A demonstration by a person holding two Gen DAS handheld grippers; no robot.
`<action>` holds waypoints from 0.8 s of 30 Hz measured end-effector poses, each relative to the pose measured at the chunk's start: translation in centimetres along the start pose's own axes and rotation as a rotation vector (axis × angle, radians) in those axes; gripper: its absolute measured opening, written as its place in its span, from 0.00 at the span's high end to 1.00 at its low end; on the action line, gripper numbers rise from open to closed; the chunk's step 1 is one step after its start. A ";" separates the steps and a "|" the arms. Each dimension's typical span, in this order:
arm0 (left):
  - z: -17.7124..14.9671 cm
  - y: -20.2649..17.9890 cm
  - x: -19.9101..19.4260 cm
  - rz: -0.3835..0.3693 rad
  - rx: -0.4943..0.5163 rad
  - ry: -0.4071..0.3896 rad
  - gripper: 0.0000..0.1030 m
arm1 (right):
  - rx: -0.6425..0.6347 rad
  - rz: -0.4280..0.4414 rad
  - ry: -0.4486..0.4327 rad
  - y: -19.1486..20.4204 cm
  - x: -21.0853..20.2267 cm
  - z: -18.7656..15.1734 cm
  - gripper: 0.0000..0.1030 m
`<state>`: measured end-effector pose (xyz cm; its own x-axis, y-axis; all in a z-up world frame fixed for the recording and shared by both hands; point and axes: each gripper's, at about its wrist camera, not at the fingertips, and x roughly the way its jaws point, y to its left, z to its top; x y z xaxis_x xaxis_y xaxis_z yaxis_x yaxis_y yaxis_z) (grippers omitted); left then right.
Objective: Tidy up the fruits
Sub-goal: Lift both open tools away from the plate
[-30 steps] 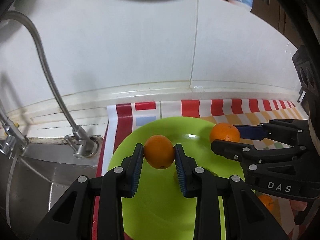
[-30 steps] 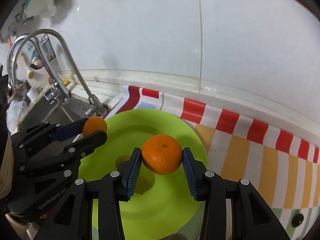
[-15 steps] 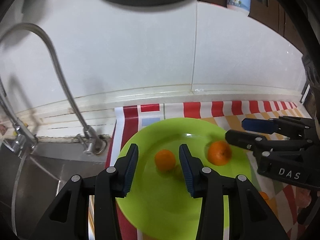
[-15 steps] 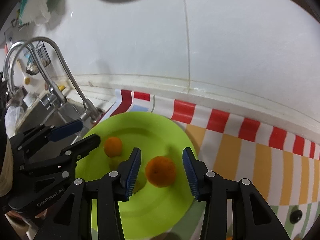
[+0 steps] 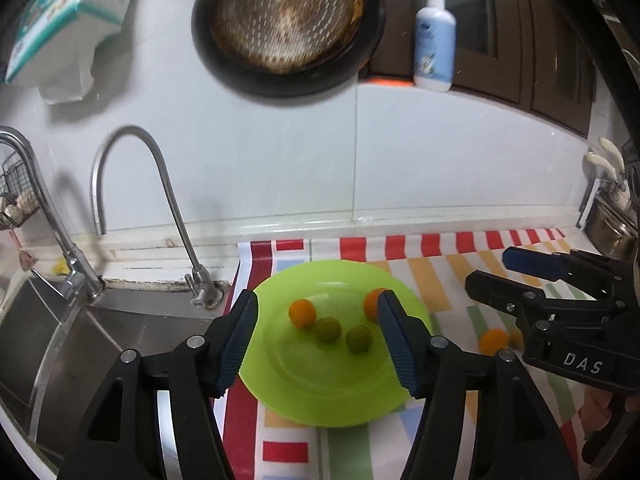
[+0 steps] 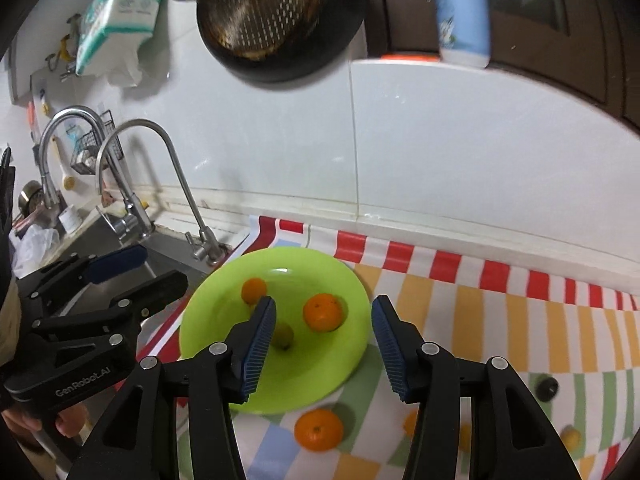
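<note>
Lime-green round plastic plate (image 5: 280,392) now carries two small oranges (image 6: 322,312) and two greenish fruits (image 5: 328,329). Both my left gripper (image 5: 316,336) and right gripper (image 6: 323,346) are opening, empty; another orange (image 6: 319,429) waits beside the plate.

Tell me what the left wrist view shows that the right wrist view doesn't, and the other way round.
Only the left wrist view: two green fruits side by side on the plate, and white handles at the far right.

Only the right wrist view: an orange on the cloth below the plate, a small yellow fruit and a dark round object on the right.

Both: the green plate with two oranges on it, the striped cloth, faucets, hanging strainer, soap bottle, and both grippers opening, nothing between their fingers.
</note>
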<state>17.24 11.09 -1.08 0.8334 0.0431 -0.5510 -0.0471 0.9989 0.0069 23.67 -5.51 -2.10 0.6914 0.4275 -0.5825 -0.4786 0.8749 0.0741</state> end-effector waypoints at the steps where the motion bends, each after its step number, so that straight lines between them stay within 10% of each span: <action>1: 0.0 -0.2 -0.5 -0.003 0.000 -0.005 0.37 | 0.006 -0.006 -0.009 -0.2 -0.6 -0.1 0.45; 24: -4.0 -6.8 -4.3 -0.096 0.095 -0.062 0.21 | 0.012 -0.224 -0.124 -2.6 -10.3 -6.5 0.44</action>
<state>11.76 4.07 -2.07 0.8642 -0.0548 -0.5002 0.0848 0.9957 0.0374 14.34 -13.65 -1.54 0.8410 0.2470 -0.4814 -0.3002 0.9532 -0.0353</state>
